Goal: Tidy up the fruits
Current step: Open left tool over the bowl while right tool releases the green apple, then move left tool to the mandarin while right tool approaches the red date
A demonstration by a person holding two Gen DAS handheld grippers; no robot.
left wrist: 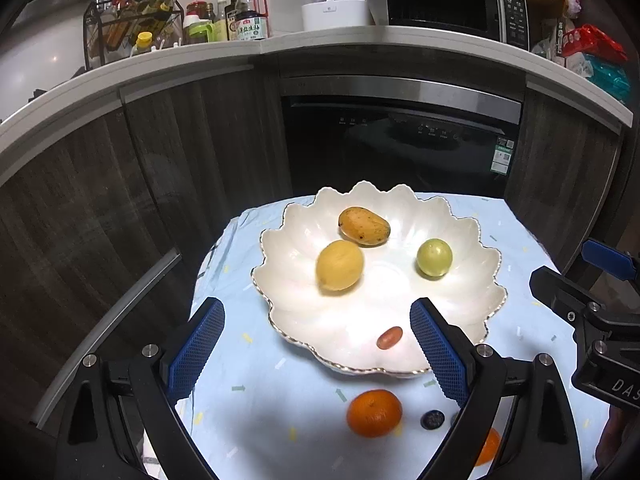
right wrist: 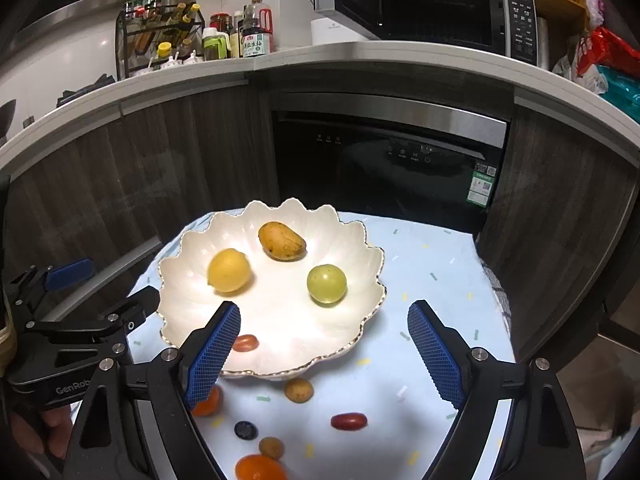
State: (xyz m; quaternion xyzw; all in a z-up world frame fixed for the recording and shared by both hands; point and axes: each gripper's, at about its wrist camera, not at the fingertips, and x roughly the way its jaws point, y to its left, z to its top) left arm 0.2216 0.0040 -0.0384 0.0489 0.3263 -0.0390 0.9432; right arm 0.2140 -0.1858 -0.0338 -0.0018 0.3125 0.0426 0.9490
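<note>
Fruit goes in the bowl, and some is in already. My tabletop (left wrist: 280,420) has a pale blue cloth on it, and it is the biggest thing here. On it sits the white bowl (left wrist: 460,312) with a wavy rim.

Inside the bowl are a mango (left wrist: 364,225), a yellow lemon (left wrist: 340,265), a green round fruit (left wrist: 434,258) and a little red grape (left wrist: 389,337) near the front rim.

Other fruit is not in yet. An orange (left wrist: 374,413) lies on the cloth just in front of the bowl. A second orange (right wrist: 260,468) sits nearer to me. Then come a small brown fruit (right wrist: 299,390), a red grape on the cloth (right wrist: 349,421), a smaller brown fruit (right wrist: 271,447) and a blueberry (right wrist: 245,429).

My left gripper (left wrist: 316,344) is wide and holds nothing. My right gripper (right wrist: 324,350) is wide too, and it is empty.

What could go wrong? I think the round fruit could roll away if I bump it from the side. The blueberry and grapes are tiny and soft, so a hard squeeze might squash them. The fruits lie close together, so my gripper might knock one while I reach for another. My two grippers are near each other and could bump. The bowl rim could tip if I push down on it.
</note>
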